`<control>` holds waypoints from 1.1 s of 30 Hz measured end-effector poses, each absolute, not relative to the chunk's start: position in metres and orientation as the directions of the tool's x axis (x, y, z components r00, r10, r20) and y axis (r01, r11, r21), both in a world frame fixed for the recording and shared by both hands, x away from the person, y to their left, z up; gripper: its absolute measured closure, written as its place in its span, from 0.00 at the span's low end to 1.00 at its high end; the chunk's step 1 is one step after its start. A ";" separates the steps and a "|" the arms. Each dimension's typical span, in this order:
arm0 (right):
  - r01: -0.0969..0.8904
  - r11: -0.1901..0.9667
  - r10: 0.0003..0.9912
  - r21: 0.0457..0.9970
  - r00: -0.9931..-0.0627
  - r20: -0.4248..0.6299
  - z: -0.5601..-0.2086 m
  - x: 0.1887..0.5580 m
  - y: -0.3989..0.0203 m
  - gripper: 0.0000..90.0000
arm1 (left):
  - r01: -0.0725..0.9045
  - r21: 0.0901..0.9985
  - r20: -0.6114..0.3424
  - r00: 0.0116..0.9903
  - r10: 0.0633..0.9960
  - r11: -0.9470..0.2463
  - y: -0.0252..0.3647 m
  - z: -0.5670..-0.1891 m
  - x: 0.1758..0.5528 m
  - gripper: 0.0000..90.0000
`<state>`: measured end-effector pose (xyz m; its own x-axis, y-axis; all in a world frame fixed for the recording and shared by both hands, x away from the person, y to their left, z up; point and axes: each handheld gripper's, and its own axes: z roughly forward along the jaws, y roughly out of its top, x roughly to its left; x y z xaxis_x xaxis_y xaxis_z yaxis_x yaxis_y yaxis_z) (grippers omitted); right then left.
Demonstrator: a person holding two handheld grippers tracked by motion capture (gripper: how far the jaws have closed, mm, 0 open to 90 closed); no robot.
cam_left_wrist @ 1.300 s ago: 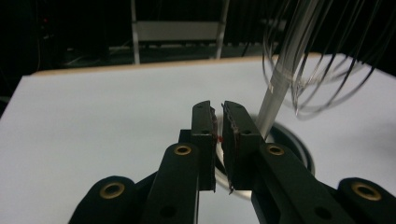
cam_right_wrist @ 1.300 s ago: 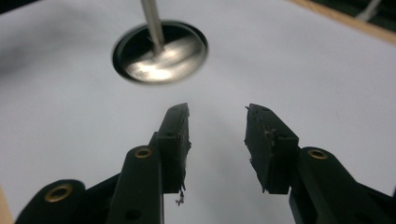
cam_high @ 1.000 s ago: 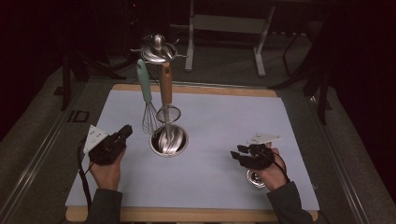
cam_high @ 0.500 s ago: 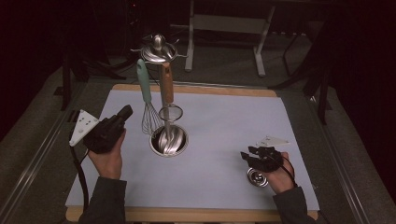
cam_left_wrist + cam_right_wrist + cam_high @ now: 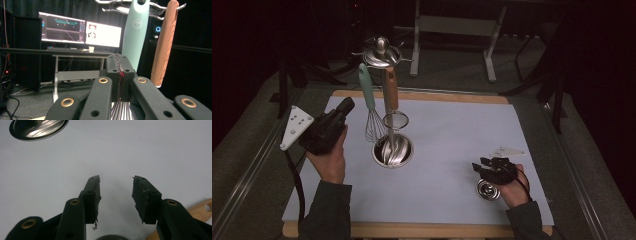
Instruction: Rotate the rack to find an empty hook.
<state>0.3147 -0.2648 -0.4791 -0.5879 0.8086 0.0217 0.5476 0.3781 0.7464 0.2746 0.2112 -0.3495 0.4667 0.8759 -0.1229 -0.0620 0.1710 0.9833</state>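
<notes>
Pale blue mat (image 5: 452,145) covers the board, and nearest to us, at its front right, our right gripper (image 5: 486,166) rests low with its jaws standing wide and nothing between them; a small steel cup (image 5: 488,189) lies just under that hand. In the right gripper view the bare mat shows between the pads (image 5: 93,191). On the left we hold the left gripper (image 5: 343,107) raised off the mat, jaws pressed together and empty, pointing at the rack. Just beyond it hangs the whisk (image 5: 371,107), its mint handle (image 5: 136,32) close ahead of the closed jaws, with the wooden-handled strainer (image 5: 393,105) beside it. Both hang from the steel stand (image 5: 382,52), over its round base (image 5: 393,150) at mid-mat.
</notes>
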 end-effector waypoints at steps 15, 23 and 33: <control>0.563 0.349 0.832 0.749 -0.554 0.029 -0.479 0.310 -0.279 0.64 | -0.105 0.979 -0.102 0.493 0.864 0.175 0.202 -0.331 0.279 0.99; 0.562 0.328 0.845 0.759 -0.534 0.031 -0.475 0.307 -0.288 0.64 | -0.121 0.977 -0.093 0.507 0.857 0.177 0.196 -0.324 0.278 0.99; 0.564 0.324 0.847 0.760 -0.530 0.032 -0.475 0.307 -0.289 0.64 | -0.147 0.973 -0.076 0.531 0.844 0.180 0.189 -0.315 0.279 1.00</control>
